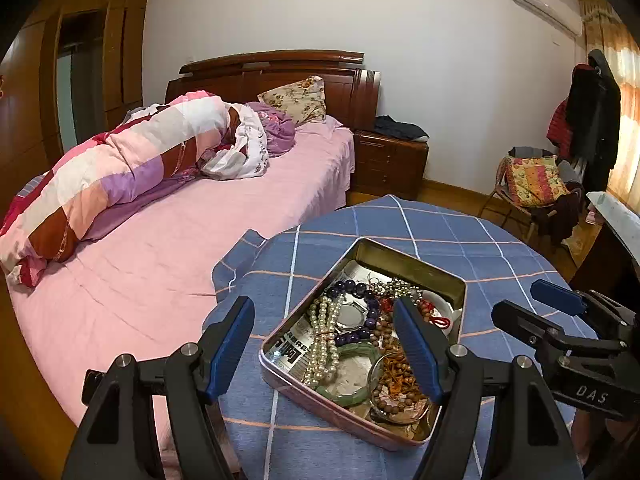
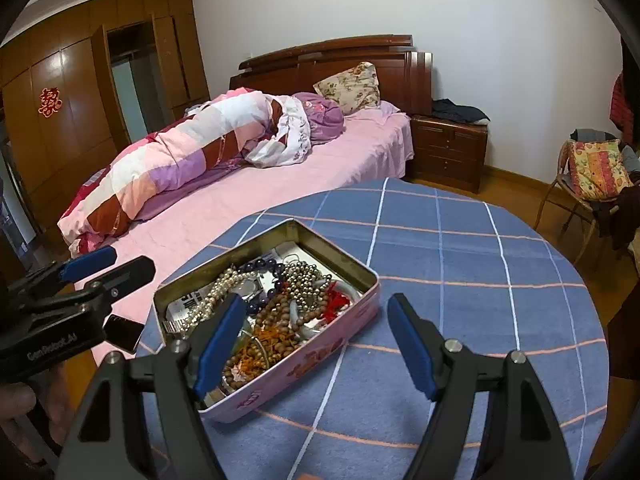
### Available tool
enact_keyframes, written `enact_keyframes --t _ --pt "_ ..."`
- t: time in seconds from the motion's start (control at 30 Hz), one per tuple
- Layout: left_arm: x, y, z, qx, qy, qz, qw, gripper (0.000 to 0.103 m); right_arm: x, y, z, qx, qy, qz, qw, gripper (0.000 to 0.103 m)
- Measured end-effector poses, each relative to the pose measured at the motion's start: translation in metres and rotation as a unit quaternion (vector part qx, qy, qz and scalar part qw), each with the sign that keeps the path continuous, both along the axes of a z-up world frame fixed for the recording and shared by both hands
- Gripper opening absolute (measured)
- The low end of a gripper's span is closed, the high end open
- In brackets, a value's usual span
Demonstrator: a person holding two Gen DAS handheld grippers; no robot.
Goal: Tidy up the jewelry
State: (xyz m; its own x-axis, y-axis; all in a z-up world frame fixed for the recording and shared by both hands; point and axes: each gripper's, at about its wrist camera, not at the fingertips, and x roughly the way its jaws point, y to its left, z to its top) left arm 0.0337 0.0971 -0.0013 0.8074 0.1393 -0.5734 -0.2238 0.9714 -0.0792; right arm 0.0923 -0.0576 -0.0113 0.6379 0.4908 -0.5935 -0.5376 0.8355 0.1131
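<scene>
A pink rectangular tin (image 1: 280,376) stands on a round table with a blue checked cloth (image 1: 460,240). It also shows in the right wrist view (image 2: 304,364). In the tin lie a pearl necklace (image 1: 324,336), dark purple beads (image 1: 352,290), a green jade bangle (image 1: 352,392), brown wooden beads (image 2: 276,312), silver beads (image 2: 306,276) and a red cord (image 2: 338,300). My left gripper (image 1: 324,344) is open and empty above the tin's near left end. My right gripper (image 2: 316,340) is open and empty over the tin's right side.
A bed with pink sheet (image 1: 180,248) and rolled quilt (image 1: 120,172) lies left of the table. A wooden nightstand (image 1: 390,160) stands by the wall. A chair with a cushion (image 1: 532,184) is at the far right, a wardrobe (image 2: 80,112) at the left.
</scene>
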Motion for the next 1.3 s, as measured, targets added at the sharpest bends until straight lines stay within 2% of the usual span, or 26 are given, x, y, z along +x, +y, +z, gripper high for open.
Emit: enact_keyframes --t 1.3 --pt "0.0012 0.0 -0.0044 -0.004 0.01 -0.001 0.9999 0.072 -0.0078 0.0029 -0.0093 -0.004 0.009 0.015 1.0 0.078"
